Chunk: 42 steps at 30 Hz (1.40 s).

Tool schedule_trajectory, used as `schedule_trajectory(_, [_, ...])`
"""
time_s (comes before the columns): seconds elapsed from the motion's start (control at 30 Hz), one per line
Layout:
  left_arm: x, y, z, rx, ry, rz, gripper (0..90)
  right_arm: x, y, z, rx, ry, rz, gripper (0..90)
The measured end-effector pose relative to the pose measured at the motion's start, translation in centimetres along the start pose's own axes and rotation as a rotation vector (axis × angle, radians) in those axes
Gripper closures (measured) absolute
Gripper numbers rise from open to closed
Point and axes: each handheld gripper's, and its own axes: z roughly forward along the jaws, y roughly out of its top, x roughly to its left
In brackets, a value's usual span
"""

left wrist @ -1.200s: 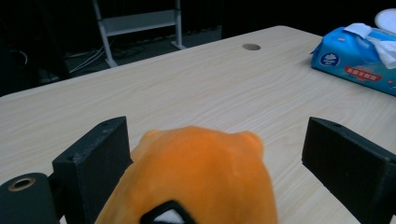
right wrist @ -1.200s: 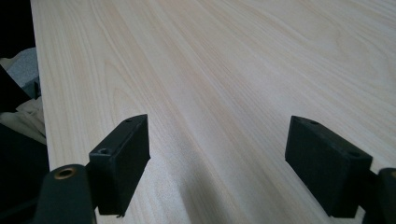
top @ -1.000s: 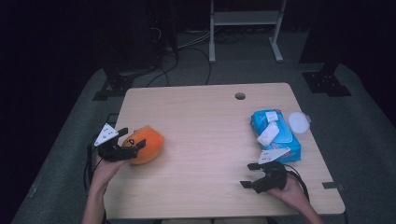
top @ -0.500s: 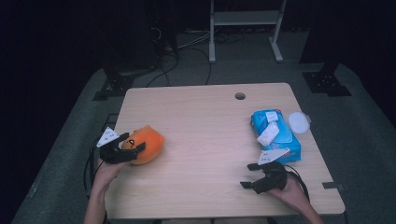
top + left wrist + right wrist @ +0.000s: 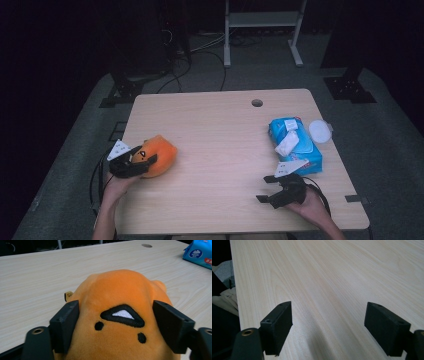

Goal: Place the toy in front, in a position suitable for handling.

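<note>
The left gripper (image 5: 116,322), its jaws just closing on the orange plush toy (image 5: 156,154), should squeeze evenly beside the stitched mouth (image 5: 122,315) before lifting, while the right gripper (image 5: 269,189) rests open well right of the toy.

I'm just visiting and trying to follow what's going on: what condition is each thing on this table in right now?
Orange plush toy: lying on the table, between the closing jaws.
Left hand-held gripper: jaws have just been closing, pads against the toy's sides.
Right hand-held gripper: open, nothing between its jaws, low over bare wood.
Blue wipes pack: lid flipped open, a white wipe sticking out.
Table: flat, with a small round hole.
</note>
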Motion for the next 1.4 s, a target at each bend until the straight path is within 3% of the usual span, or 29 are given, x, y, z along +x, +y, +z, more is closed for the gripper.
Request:
schedule_trajectory(0.23, [0.1, -0.1, -0.2, -0.002, -0.004, 0.000, 36.3, 0.1, 0.0, 0.1, 0.007, -0.001, -0.001, 21.3])
schedule_trajectory(0.47, [0.0, 0.1, -0.3, -0.001, 0.007, -0.003, 42.3, 0.1, 0.0, 0.1, 0.006, -0.004, -0.003, 21.3])
schedule_trajectory(0.93, [0.3, 0.6, -1.0, -0.058, 0.004, -0.079, 49.2, 0.0, 0.0, 0.0, 0.000, -0.008, -0.005, 21.3])
schedule_trajectory(1.2, [-0.1, 1.3, -1.5, -0.117, -0.040, -0.107, 49.8, 0.0, 0.0, 0.0, 0.000, -0.009, -0.007, 21.3])
schedule_trajectory(1.27, [-0.2, 1.5, -1.5, -0.120, -0.046, -0.101, 49.8, 0.0, 0.0, 0.0, 0.000, -0.010, -0.007, 21.2])
schedule_trajectory(1.4, [-1.7, 2.9, -1.7, -0.159, -0.089, -0.064, 49.8, 0.0, 0.0, -0.1, 0.002, -0.012, -0.006, 21.3])
